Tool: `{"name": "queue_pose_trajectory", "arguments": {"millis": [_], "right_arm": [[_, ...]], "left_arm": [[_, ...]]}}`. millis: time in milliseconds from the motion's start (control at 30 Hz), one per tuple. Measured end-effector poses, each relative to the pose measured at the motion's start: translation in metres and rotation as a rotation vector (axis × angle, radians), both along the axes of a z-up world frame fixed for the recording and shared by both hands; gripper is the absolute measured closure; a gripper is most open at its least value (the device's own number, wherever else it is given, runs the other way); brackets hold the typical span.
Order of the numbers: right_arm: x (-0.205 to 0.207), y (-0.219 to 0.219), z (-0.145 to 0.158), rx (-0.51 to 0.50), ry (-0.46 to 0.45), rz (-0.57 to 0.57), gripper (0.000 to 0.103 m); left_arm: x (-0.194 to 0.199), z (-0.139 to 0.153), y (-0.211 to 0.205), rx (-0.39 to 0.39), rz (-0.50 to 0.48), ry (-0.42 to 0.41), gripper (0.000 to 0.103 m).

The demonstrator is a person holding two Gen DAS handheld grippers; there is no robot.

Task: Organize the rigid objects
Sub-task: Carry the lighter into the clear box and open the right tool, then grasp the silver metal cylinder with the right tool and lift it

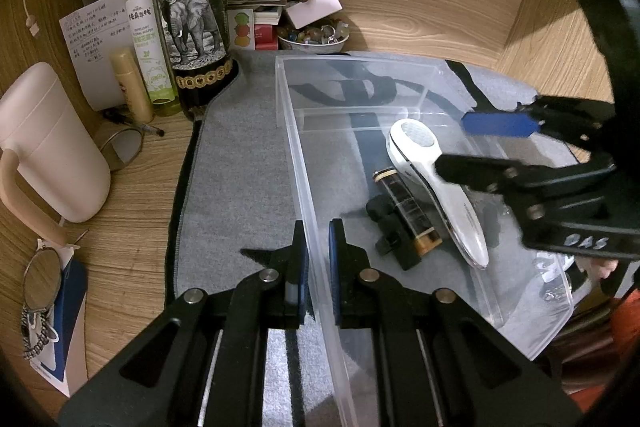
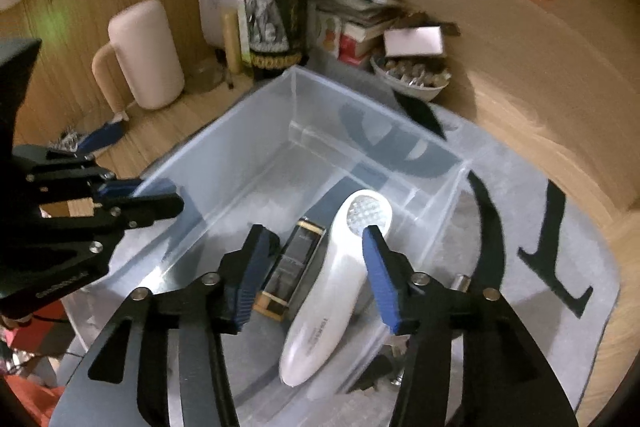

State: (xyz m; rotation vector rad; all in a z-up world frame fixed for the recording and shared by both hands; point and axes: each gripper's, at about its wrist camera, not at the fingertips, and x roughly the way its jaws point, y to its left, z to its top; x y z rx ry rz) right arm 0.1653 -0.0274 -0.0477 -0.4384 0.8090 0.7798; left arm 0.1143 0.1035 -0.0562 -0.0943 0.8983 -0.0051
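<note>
On a wood-grain desk [image 1: 420,7], a grey felt mat [image 1: 240,155] with black markings carries a clear rigid plastic bin [image 1: 298,155], rectangular, with a partition near its far end. Behind the mat's far-left corner: dark glass bottle [image 1: 188,7] with elephant label; pale rounded mug [image 1: 52,143] at the desk's left edge. Inside the bin, near its middle: white glossy handheld device [image 1: 436,183], oval head with gridded face, tapered handle; beside it a slim black-and-gold rectangular case [image 1: 404,211]. Left gripper [image 1: 318,259], black with blue pads, pinches the bin's near-left wall. Right gripper [image 2: 316,267] spread moderately above the white device, pads clear of it.
</note>
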Motion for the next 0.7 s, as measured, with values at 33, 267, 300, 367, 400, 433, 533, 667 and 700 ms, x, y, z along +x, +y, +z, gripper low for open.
{"name": "queue_pose_trajectory", "arguments": {"millis": [33, 267, 300, 367, 400, 433, 533, 667, 700], "right_arm": [[-0.001, -0.004, 0.004, 0.010, -0.009, -0.008, 0.051], [-0.003, -0.029, 0.028, 0.055, -0.062, -0.059, 0.046], [-0.003, -0.033, 0.031, 0.057, -0.071, -0.068, 0.046], [-0.003, -0.043, 0.037, 0.063, -0.092, -0.088, 0.046], [-0.003, -0.046, 0.039, 0.065, -0.099, -0.096, 0.046], [-0.002, -0.051, 0.040, 0.067, -0.107, -0.107, 0.046], [0.002, -0.066, 0.041, 0.068, -0.115, -0.142, 0.046], [0.015, -0.082, 0.030, 0.056, -0.088, -0.194, 0.046], [0.020, -0.084, 0.024, 0.050, -0.072, -0.205, 0.046]], "left_arm": [[0.000, 0.000, 0.000, -0.002, 0.001, 0.000, 0.094], [0.000, 0.000, 0.000, -0.006, 0.001, -0.006, 0.094], [0.000, 0.000, 0.000, -0.005, 0.001, -0.005, 0.094], [0.000, 0.000, 0.000, -0.003, 0.001, -0.003, 0.094], [-0.001, 0.000, 0.000, -0.002, 0.000, -0.003, 0.094], [0.000, 0.000, 0.000, 0.000, 0.000, -0.002, 0.094], [-0.001, 0.000, 0.000, 0.001, 0.000, -0.002, 0.094], [0.000, 0.000, 0.001, 0.002, 0.001, -0.002, 0.094], [-0.001, 0.000, 0.000, 0.003, 0.001, -0.003, 0.094]]}}
